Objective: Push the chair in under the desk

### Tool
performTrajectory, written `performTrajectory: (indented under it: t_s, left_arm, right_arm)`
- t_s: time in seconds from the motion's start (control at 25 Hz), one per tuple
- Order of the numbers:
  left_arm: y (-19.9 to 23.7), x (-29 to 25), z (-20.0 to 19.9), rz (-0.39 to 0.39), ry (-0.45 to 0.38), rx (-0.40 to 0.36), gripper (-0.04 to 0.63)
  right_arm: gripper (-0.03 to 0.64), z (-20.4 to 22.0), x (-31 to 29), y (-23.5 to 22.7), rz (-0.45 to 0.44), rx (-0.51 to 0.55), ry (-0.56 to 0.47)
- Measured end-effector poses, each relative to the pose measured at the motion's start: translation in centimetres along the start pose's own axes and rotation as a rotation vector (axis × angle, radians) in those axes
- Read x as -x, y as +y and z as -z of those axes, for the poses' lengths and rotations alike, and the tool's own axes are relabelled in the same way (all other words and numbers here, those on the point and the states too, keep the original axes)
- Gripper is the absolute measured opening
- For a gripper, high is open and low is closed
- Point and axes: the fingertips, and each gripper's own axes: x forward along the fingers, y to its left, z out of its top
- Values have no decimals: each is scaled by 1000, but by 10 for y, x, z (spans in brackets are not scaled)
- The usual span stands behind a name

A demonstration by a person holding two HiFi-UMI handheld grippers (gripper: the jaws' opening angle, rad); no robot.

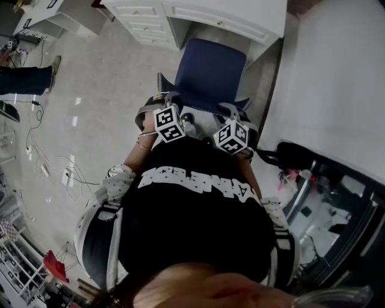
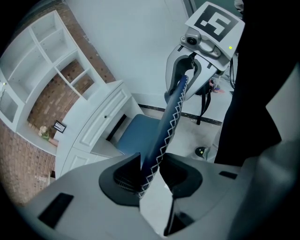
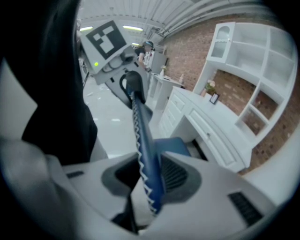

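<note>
The head view is showing the chair (image 1: 210,72) with its blue seat front reaching the front edge of the white desk (image 1: 240,18). Only the gripper views are showing the white zigzag stitching along the backrest's top edge, plus brick wall and shelves (image 2: 51,56). The left gripper (image 2: 149,176) and right gripper (image 3: 147,176) are each clamping that edge. White lettering on the person's black shirt (image 1: 198,180) is staying unreadable.

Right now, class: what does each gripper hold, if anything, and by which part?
Both hold the blue chair by the stitched top edge of its backrest: the left gripper toward its left end, the right gripper toward its right.
</note>
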Motion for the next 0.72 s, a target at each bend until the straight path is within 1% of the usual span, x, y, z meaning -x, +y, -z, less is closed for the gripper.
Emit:
performTrajectory:
  t_s: [0.48,0.72]
  left_arm:
    - [30,-14,-7,4,-37,-24,152]
    - [43,-22,-11,18,-48,-38,152]
  right_arm:
    - [135,-7,-15,-28,26,-18,21]
    - [137,-12,-22,-44,38,-29,31]
